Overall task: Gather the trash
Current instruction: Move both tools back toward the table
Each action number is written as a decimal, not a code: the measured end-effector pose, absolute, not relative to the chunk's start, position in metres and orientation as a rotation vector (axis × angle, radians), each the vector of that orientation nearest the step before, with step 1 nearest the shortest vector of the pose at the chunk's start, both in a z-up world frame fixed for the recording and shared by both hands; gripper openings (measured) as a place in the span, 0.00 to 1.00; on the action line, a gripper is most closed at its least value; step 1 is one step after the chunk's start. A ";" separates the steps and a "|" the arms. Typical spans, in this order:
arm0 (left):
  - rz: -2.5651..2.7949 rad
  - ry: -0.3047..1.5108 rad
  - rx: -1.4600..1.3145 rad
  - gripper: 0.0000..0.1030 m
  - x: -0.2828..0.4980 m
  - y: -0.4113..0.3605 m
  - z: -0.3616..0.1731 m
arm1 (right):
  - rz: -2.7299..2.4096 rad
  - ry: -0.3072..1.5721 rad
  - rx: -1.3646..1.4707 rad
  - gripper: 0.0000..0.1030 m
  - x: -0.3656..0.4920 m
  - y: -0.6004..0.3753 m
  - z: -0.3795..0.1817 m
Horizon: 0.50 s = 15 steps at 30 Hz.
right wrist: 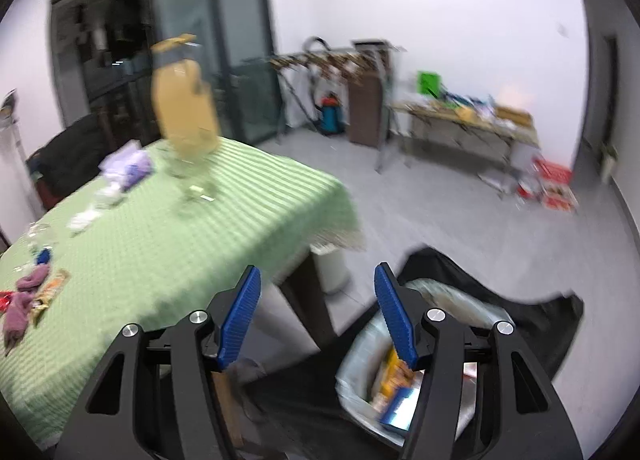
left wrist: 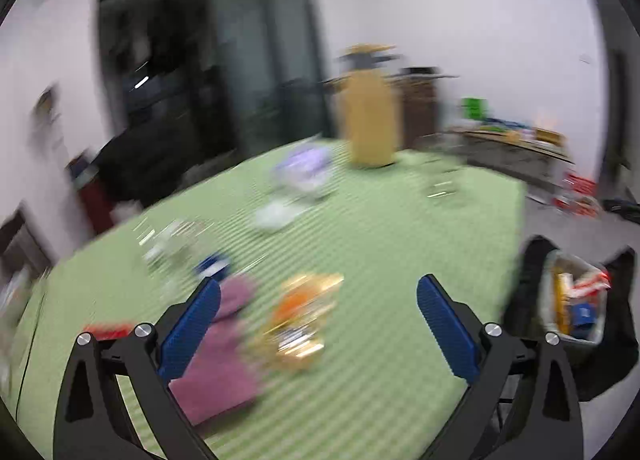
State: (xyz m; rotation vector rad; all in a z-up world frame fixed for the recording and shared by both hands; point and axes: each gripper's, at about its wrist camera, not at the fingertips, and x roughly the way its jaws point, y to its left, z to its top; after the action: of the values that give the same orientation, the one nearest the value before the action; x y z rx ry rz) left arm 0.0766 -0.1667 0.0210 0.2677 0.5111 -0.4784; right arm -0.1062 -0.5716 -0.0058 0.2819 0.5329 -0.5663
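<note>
My left gripper (left wrist: 318, 292) is open and empty above the green-clothed table (left wrist: 380, 252). Just beyond its fingers lies an orange and gold snack wrapper (left wrist: 300, 316), with a purple cloth (left wrist: 224, 348) and a red wrapper (left wrist: 106, 330) to the left. A bin lined with a black bag (left wrist: 572, 308) stands off the table's right edge and holds wrappers. My right gripper (right wrist: 316, 278) is open and empty, off the table's corner, above the same bin (right wrist: 400, 360). The orange wrapper (right wrist: 50, 294) and purple cloth (right wrist: 24, 300) lie at the far left there.
On the table stand a tall yellow pitcher (left wrist: 368, 120), a purple tissue pack (left wrist: 306, 164), white paper scraps (left wrist: 276, 214), glassware (left wrist: 176, 240) and a blue item (left wrist: 212, 264). A cluttered side table (right wrist: 468, 120) and red boxes (right wrist: 552, 184) stand across the grey floor.
</note>
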 end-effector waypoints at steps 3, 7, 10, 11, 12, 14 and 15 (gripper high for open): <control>-0.389 0.651 0.195 0.93 0.097 -0.105 0.006 | -0.491 0.510 0.227 0.59 -0.083 -0.541 0.010; -0.261 0.723 0.130 0.93 0.108 -0.039 -0.009 | -0.422 0.538 0.162 0.60 -0.053 -0.511 0.011; -0.177 0.709 0.155 0.93 0.106 -0.011 -0.007 | -0.384 0.525 0.161 0.60 -0.041 -0.491 0.012; -0.161 0.680 0.165 0.93 0.103 -0.002 -0.003 | -0.357 0.525 0.170 0.60 -0.035 -0.485 0.010; -0.159 0.665 0.164 0.93 0.101 0.005 -0.001 | -0.338 0.526 0.171 0.60 -0.031 -0.479 0.009; -0.164 0.636 0.139 0.93 0.105 0.021 0.005 | -0.312 0.537 0.153 0.60 -0.023 -0.469 0.007; -0.165 0.635 0.117 0.93 0.108 0.028 0.008 | -0.303 0.545 0.137 0.60 -0.020 -0.464 0.005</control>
State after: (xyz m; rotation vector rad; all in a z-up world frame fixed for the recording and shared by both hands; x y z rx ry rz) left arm 0.1080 0.0277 0.0077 0.1174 0.6354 -0.1652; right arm -0.0205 -0.4637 0.0051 0.1372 0.5449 -0.3029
